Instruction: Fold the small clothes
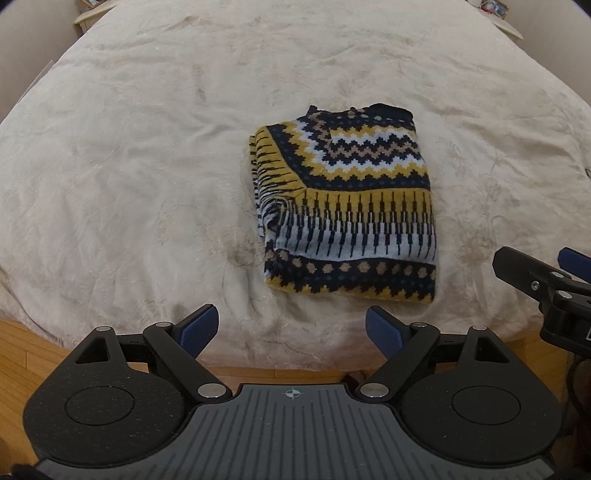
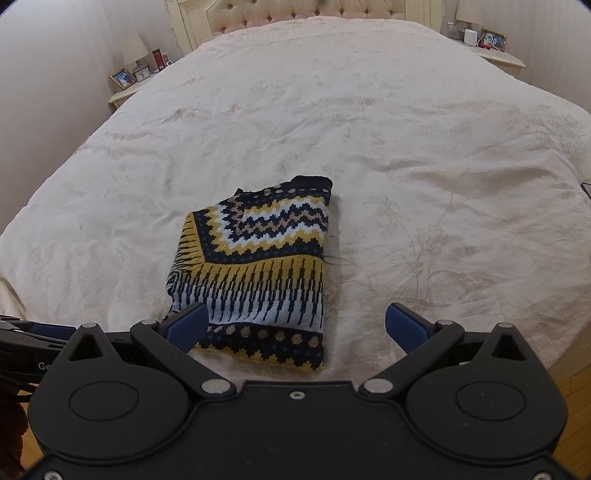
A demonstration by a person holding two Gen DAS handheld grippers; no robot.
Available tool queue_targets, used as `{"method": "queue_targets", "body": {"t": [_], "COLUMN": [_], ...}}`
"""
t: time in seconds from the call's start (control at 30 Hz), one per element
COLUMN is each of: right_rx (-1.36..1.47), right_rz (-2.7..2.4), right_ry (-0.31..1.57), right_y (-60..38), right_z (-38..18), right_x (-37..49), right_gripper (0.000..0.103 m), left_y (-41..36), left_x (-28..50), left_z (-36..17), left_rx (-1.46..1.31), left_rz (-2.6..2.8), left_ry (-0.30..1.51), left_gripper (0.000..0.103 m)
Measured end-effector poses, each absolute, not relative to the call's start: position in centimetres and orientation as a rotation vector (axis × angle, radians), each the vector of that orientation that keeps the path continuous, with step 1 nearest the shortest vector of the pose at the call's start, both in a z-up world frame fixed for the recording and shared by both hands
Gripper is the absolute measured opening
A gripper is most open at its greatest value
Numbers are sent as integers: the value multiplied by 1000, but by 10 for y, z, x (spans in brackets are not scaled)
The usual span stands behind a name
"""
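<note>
Both our grippers, left gripper (image 1: 291, 332) and right gripper (image 2: 296, 326), gape wide and empty; we see the folded patterned sweater (image 1: 345, 206) near the bed's (image 1: 129, 166) front edge.

The right tool (image 1: 554, 273) is cut off by the left wrist view's edge, its far finger hidden.

A home bedroom: wide bed (image 2: 369, 129), tufted headboard (image 2: 295, 13), lamp-topped nightstands (image 2: 129, 88).

Sweater (image 1: 347, 206) navy-mustard-white zigzags (tan dots, seemingly); bedspread (image 1: 147, 166) cream.
</note>
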State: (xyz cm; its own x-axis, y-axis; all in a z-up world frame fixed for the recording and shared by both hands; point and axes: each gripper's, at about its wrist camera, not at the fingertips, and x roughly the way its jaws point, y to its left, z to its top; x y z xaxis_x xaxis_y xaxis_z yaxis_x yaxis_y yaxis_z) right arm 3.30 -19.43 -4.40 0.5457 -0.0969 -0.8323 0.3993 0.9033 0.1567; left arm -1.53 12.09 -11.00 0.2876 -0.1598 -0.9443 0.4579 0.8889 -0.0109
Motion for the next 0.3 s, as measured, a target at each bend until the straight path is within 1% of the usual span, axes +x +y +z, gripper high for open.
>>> {"method": "queue_targets", "body": {"t": [0.3], "right_rx": [360], "right_rz": [-276], "right_ry": [979], "right_y": [-214], "right_z": [-55], "right_x": [46], "right_gripper": [102], "left_y": [104], "left_x": [-5], "left_z": [-116], "left_rx": [296], "left_rz": [-403], "left_ry": [1231], "left_gripper": [87]}}
